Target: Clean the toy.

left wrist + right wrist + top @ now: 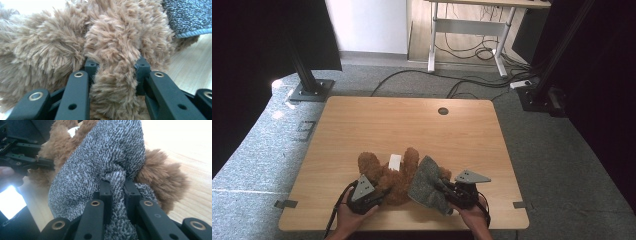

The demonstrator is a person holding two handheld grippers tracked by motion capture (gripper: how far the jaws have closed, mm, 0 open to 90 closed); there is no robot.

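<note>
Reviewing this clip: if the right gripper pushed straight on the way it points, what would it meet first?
The right gripper is already shut on a fold of the grey knitted cloth. Straight ahead lies more of that cloth, draped over the brown plush bear; the bear's body probably sits right behind it, though depth is unclear.

Brown fuzzy teddy bear, white tag on it. Grey-and-white speckled knit cloth, grey hemmed edge. Black gripper jaws, brass-coloured rivets. Light wood-grain table, dark round hole at far side.
</note>
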